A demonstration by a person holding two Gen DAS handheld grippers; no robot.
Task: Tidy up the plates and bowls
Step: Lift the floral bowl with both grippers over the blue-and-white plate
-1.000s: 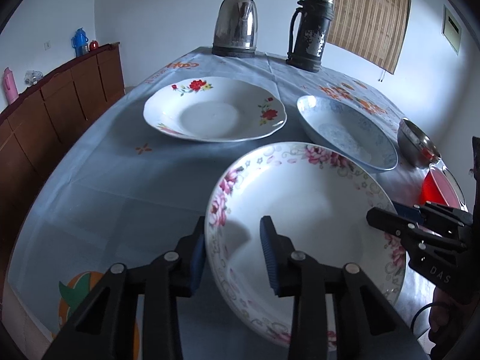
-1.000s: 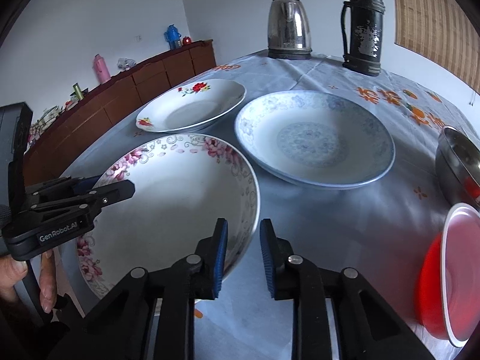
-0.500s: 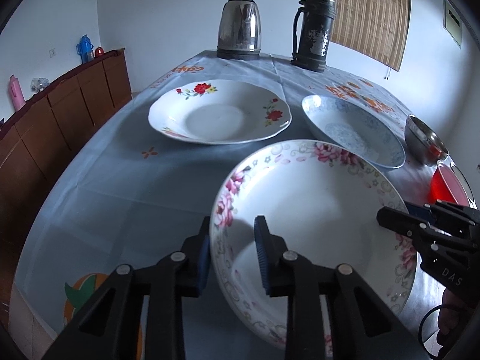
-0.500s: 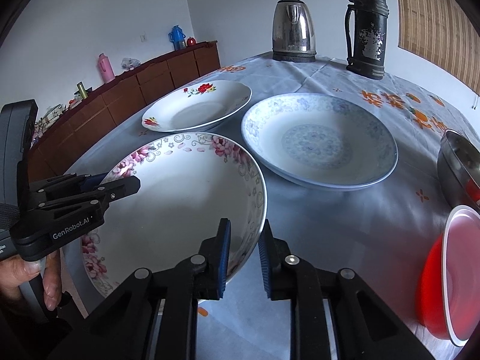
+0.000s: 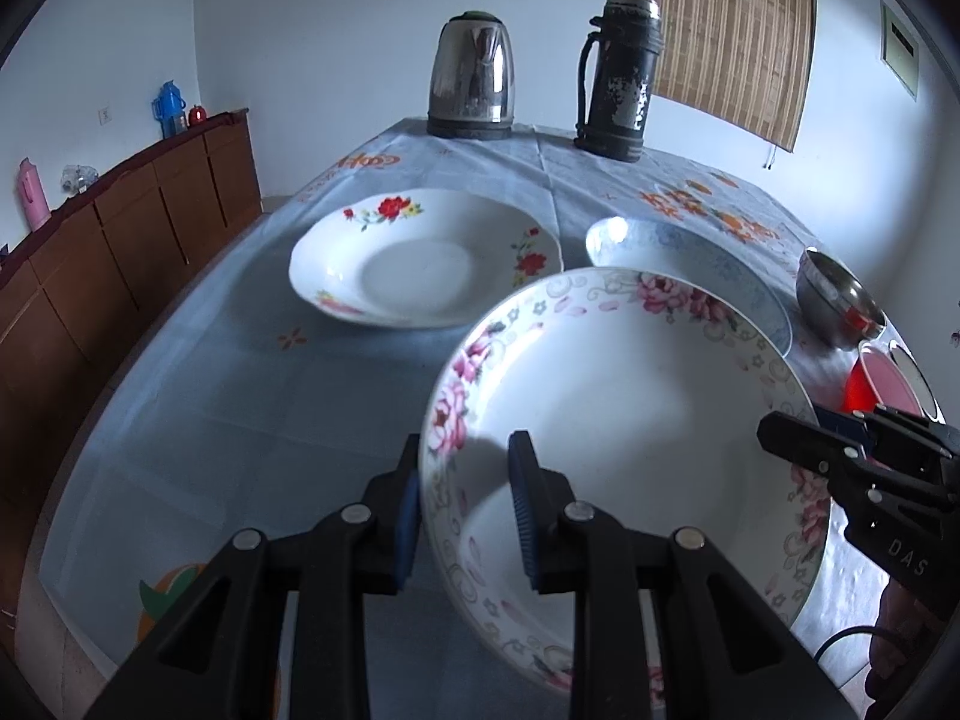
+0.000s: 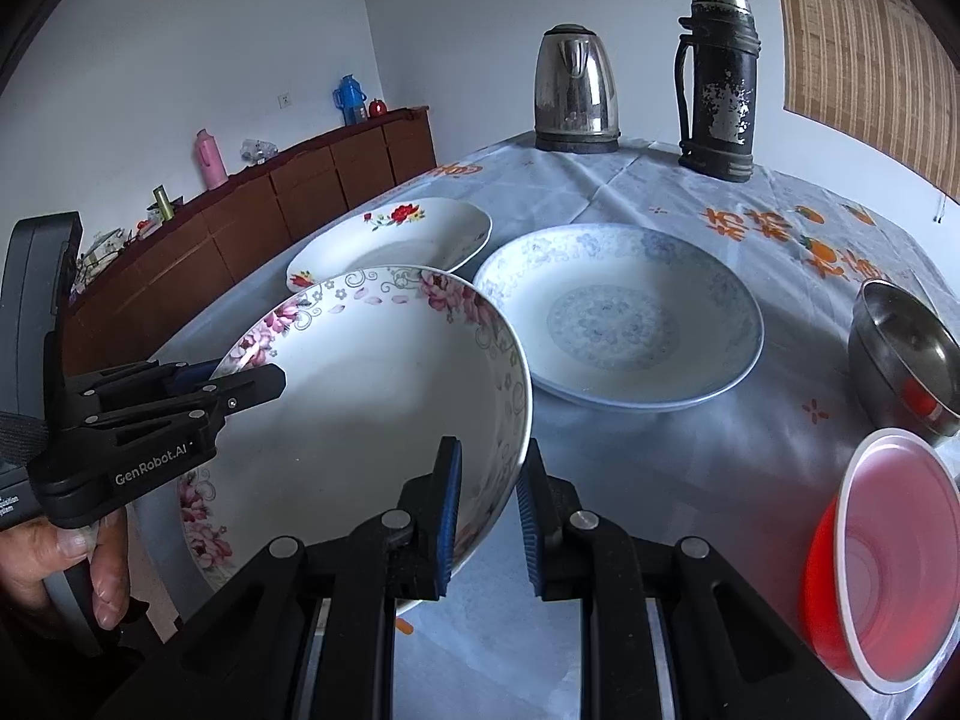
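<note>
1. The table under its pale blue printed cloth (image 5: 198,408) spreads ahead of both my grippers, carrying everything else.
2. The white deep plate with the pink-flower rim (image 5: 624,420) is held off the cloth between my hands: my left gripper (image 5: 462,504) is clamped on its left rim, one finger inside and one outside, and my right gripper (image 6: 489,510) pinches the right rim the same way.
3. Just beyond it, ahead of my right gripper, sits the blue-patterned white plate (image 6: 618,318), nothing in it.
4. Ahead of my left gripper lies the white plate with red roses (image 5: 420,264), also bare inside.
5. At the far edge stand a steel electric kettle (image 5: 472,81) and a worn black flask (image 5: 618,78).
6. To my right gripper's right, a small steel bowl (image 6: 906,354) sits just behind a red plastic cup (image 6: 882,564); the bowl shows something red inside, perhaps a reflection, I cannot tell.
</note>
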